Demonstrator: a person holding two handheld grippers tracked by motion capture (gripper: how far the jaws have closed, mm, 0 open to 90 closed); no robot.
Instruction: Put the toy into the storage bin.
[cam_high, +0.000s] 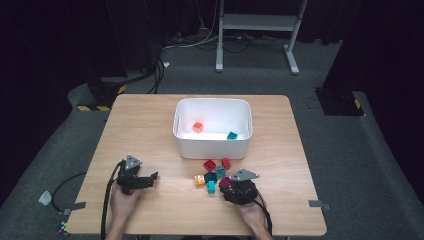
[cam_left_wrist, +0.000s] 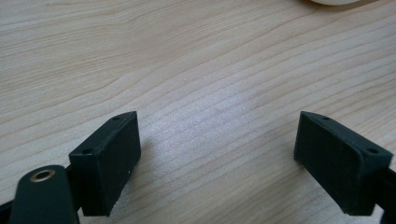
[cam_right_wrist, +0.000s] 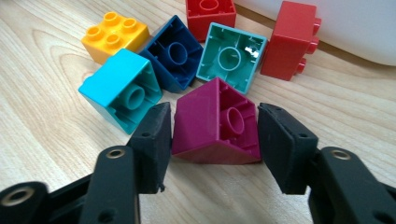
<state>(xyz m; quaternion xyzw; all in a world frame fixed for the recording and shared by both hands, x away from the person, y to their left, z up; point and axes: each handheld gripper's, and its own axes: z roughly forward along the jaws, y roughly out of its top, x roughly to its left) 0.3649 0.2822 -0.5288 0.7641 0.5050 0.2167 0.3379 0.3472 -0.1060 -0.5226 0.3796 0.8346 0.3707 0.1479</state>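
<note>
Magenta brick (cam_right_wrist: 215, 122): on the table (cam_high: 150, 125), hollow underside tipped up, between the jaws of the right gripper (cam_right_wrist: 211, 140). Left pad (cam_right_wrist: 154, 140) touches or nearly touches its side; right pad (cam_right_wrist: 280, 140) stands just beside its other side. Whether either presses cannot be told. Jaws about half open.

Beyond it, a loose cluster: cyan brick (cam_right_wrist: 122, 88) just beside it; navy brick (cam_right_wrist: 175, 51) and teal brick (cam_right_wrist: 232, 57), both underside up; yellow brick (cam_right_wrist: 114, 35), studs up; two red bricks (cam_right_wrist: 292, 39) nearest the bin.

Bin (cam_high: 212, 145): white, open-topped, at mid-table past the cluster. Contents: one orange brick (cam_high: 198, 127), one teal brick near its right wall.

Left gripper (cam_left_wrist: 217, 149): well apart at the table's left, jaws wide, nothing between them, over bare wood.
</note>
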